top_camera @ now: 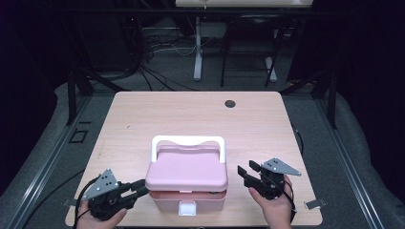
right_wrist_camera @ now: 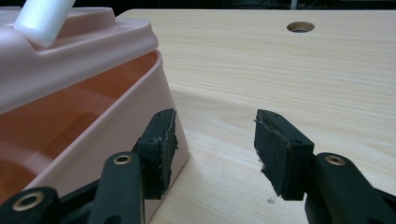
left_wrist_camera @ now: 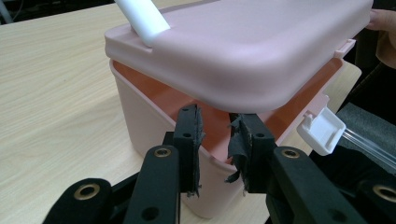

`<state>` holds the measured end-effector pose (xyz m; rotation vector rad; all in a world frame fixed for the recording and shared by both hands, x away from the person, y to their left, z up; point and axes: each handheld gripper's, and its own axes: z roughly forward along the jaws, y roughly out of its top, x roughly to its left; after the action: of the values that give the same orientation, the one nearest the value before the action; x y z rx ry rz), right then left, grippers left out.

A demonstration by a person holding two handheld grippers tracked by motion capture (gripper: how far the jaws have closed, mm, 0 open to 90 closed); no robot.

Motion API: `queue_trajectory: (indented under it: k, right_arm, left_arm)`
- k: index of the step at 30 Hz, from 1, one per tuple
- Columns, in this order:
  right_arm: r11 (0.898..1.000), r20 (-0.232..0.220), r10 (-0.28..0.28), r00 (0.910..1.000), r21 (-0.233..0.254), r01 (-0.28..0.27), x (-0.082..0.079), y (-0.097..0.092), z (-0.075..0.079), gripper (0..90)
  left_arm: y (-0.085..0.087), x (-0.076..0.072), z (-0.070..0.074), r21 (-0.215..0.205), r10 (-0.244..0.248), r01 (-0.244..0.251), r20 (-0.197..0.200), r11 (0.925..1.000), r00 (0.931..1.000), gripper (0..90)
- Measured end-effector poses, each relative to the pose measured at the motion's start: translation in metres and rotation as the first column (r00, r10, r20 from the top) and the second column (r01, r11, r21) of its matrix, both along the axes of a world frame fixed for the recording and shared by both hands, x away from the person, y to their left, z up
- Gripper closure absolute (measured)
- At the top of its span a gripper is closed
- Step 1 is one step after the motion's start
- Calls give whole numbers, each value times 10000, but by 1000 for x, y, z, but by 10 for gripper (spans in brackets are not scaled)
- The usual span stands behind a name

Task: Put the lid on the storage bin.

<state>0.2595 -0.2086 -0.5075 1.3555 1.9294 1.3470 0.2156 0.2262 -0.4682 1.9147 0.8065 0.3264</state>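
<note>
Left gripper (top_camera: 142,188): nearest us at the table's near left; we see its jaws partly open at the left end of the box, tips under the raised lid edge and over the box rim, pads pressing on nothing we can make out
Left gripper view: we look past the left gripper (left_wrist_camera: 215,140) into the gap between lid (left_wrist_camera: 243,46) and box wall (left_wrist_camera: 140,112), the orange inside showing through
Right gripper (top_camera: 249,171): at the near right, jaws wide apart and holding nothing; we see it just beside the right end of the box
Right gripper view: the right gripper (right_wrist_camera: 212,149) has one jaw close against the box's slanted wall, whether touching we cannot tell; the other jaw stands over bare table
Box (top_camera: 186,193): pink, at the near middle of the table (top_camera: 191,114), close to the near edge
Lid (top_camera: 186,167): sits lifted and askew on the box, not shut
Handle (top_camera: 188,141): white, lying back on the far side of the lid
Latch (top_camera: 186,208): white, hanging open at the box front
Open room: we have bare wood across the far half and on both sides of the box; a hole (top_camera: 230,103) lies near the far edge
</note>
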Motion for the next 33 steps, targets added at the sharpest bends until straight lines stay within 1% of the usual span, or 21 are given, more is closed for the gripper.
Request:
queue_trajectory:
  k: [6,10,12,18,20,25,27,33]
  right_arm:
    - [9999,18,-66,10000,87,66,0,-2,0,481]
    - [9999,-14,-71,10000,113,71,0,-4,0,479]
    - [9999,-52,-59,10000,126,59,0,-3,0,480]
    - [9999,-28,-41,10000,144,41,0,-3,-1,479]
    - [9999,-35,-46,10000,144,47,0,-3,-1,479]
    - [9999,-34,-46,10000,150,47,-1,-3,-1,479]
    - [9999,-42,-44,10000,154,45,-1,-3,-1,478]
    - [9998,-27,-90,10000,189,90,-1,-4,-1,477]
  left_arm:
    - [1,-1,-3,104,47,-46,-63,9999,10000,727]
    - [2,-2,-5,63,94,-93,-113,9999,9999,727]
    - [2,-3,-5,181,56,-54,-138,9998,9999,728]
    - [3,-3,-8,131,86,-83,-217,9999,9997,728]
    - [4,-3,-8,148,80,-77,-189,9999,9998,728]
    - [5,-5,-11,150,116,-111,-305,9998,9995,728]
    - [6,-4,-12,232,81,-73,-354,9997,9993,728]
    - [7,-5,-15,185,89,-81,-459,9998,9989,728]
